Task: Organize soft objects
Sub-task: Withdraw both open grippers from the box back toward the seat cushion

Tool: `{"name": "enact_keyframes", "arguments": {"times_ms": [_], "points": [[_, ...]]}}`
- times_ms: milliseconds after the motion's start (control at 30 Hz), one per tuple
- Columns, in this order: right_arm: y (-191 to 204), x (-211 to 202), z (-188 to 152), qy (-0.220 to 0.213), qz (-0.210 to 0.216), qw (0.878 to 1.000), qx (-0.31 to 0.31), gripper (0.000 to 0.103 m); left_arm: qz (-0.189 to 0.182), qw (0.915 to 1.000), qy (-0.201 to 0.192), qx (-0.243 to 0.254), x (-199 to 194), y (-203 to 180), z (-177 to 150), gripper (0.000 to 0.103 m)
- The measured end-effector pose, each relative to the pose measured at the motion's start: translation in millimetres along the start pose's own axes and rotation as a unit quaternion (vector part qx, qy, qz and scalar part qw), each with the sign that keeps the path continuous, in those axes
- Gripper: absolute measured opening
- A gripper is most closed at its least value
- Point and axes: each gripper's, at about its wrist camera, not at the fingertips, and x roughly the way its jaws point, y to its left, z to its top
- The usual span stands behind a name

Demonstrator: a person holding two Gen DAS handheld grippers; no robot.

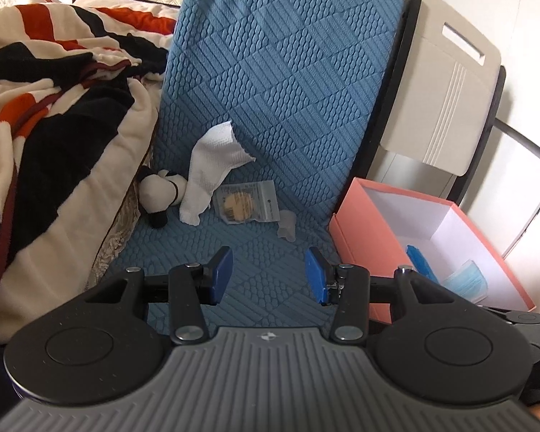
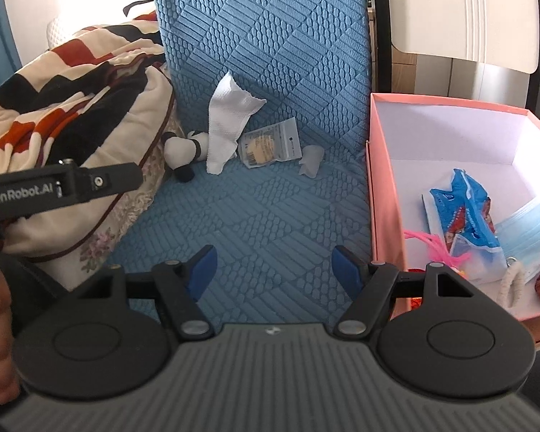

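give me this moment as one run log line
left claw: open, empty | right claw: open, empty | blue cushion: tissue, plush toy, sachet | pink box: face mask, blue packet

text: "GenRobot.AI" | on: black bar of the left gripper [image 2: 61, 185], left of the right gripper's fingers | packet labels ahead: too small to read

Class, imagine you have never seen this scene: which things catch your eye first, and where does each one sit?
The blue quilted cushion fills the middle, with a white tissue, a small black-and-white plush toy and a clear packet at its back crease. A pink box at the right holds a blue face mask and a blue wrapper. A red, black and cream blanket lies heaped at the left.
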Motion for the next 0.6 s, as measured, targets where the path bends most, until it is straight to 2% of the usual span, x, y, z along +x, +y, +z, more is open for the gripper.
{"name": "enact_keyframes", "arguments": {"times_ms": [267,600], "points": [[0.3,21.1,10.9,0.003,0.016,1.000,0.017,0.073,0.007,0.9999,0.002,0.012,19.6,7.0,13.7,0.051],[-6.3,59.8,39.4,0.001,0.035,0.998,0.051,0.073,0.010,0.9999,0.009,0.003,47.7,20.3,33.0,0.051]]}}
